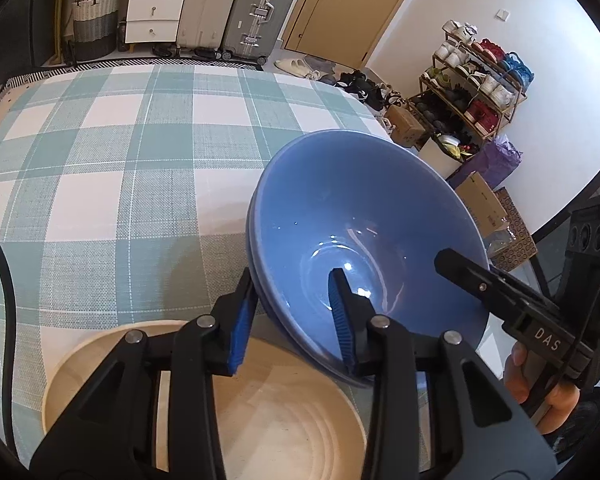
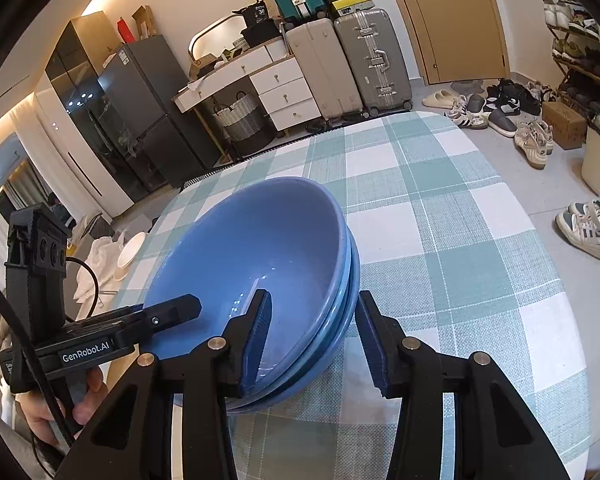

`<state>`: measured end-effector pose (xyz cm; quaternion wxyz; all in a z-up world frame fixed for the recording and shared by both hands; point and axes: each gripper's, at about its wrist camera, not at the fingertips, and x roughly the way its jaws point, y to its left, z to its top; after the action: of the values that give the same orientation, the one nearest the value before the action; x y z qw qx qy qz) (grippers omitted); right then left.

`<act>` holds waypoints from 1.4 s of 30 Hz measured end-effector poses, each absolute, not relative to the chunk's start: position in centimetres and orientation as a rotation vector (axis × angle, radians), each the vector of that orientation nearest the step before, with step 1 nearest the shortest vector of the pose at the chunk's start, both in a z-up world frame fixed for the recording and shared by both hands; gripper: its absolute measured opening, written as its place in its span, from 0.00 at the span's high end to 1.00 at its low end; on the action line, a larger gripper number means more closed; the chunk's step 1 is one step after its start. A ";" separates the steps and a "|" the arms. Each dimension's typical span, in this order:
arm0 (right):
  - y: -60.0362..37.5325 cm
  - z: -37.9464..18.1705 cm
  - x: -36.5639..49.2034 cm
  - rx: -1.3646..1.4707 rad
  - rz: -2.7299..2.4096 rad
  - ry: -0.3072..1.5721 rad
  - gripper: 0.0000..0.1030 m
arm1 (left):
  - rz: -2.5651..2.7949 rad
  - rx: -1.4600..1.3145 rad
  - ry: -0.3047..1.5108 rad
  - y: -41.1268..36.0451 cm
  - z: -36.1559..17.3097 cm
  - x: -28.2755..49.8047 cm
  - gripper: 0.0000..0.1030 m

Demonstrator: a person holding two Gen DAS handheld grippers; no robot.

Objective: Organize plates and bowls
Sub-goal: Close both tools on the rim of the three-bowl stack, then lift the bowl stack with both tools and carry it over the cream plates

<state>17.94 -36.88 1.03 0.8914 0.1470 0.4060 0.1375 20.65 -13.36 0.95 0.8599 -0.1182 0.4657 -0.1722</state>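
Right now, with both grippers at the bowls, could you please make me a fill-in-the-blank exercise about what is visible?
1. The glossy bowls stacked on the table are ___ in colour.
2. The checked tablecloth is white and ___.
3. The left gripper has one finger inside the top bowl and one ___ the stack.
4. The pale wooden tray lies ___ the left gripper.

Missing words: blue; green; outside; under

We hold the left gripper (image 1: 292,312) tilted downward, its jaws astride the bowls' (image 1: 364,216) rim. The right gripper (image 2: 312,336) is tilted down too, jaws astride the opposite rim. Our fingers (image 1: 540,396) wrap the right handle.
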 end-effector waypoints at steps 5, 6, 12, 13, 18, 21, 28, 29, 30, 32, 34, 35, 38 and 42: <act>-37.0 1.1 17.9 0.306 0.284 0.834 0.56 | -0.362 -0.242 0.970 -13.5 1.1 20.6 0.69; -37.0 1.2 17.9 0.305 0.283 0.832 0.56 | -0.362 -0.238 0.965 -13.6 1.3 20.5 0.69; -37.2 1.9 17.4 0.294 0.279 0.812 0.56 | -0.375 -0.234 0.941 -13.8 2.3 19.9 0.69; -37.3 2.0 17.2 0.295 0.279 0.809 0.56 | -0.376 -0.233 0.938 -13.8 2.5 19.8 0.69; -37.5 3.1 16.5 0.294 0.277 0.785 0.56 | -0.384 -0.228 0.916 -13.8 3.7 19.1 0.69; -37.5 3.9 15.9 0.292 0.278 0.770 0.56 | -0.387 -0.226 0.900 -13.8 4.6 18.5 0.69; -37.0 5.8 14.0 0.284 0.283 0.735 0.56 | -0.387 -0.215 0.861 -13.6 6.9 16.4 0.69; -37.0 6.1 13.7 0.283 0.285 0.730 0.56 | -0.388 -0.214 0.856 -13.4 7.2 16.0 0.69; -36.9 6.4 13.4 0.283 0.288 0.723 0.56 | -0.388 -0.213 0.850 -13.3 7.6 15.6 0.69; -36.7 7.0 12.8 0.282 0.294 0.712 0.56 | -0.384 -0.209 0.840 -13.2 8.3 14.8 0.69; -36.4 7.7 12.1 0.278 0.301 0.698 0.56 | -0.380 -0.207 0.829 -12.9 9.1 13.9 0.69; -36.3 8.0 11.8 0.274 0.303 0.692 0.56 | -0.379 -0.207 0.823 -12.7 9.4 13.5 0.69; -35.8 8.8 10.8 0.267 0.310 0.677 0.56 | -0.374 -0.204 0.803 -12.3 10.5 12.0 0.69; -35.2 9.8 9.6 0.261 0.319 0.661 0.56 | -0.369 -0.201 0.784 -11.9 11.9 10.1 0.69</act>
<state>9.59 -35.24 9.79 0.9251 0.1271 0.3223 0.1553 10.12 -11.95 11.95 0.9027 -0.0974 0.3792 -0.1785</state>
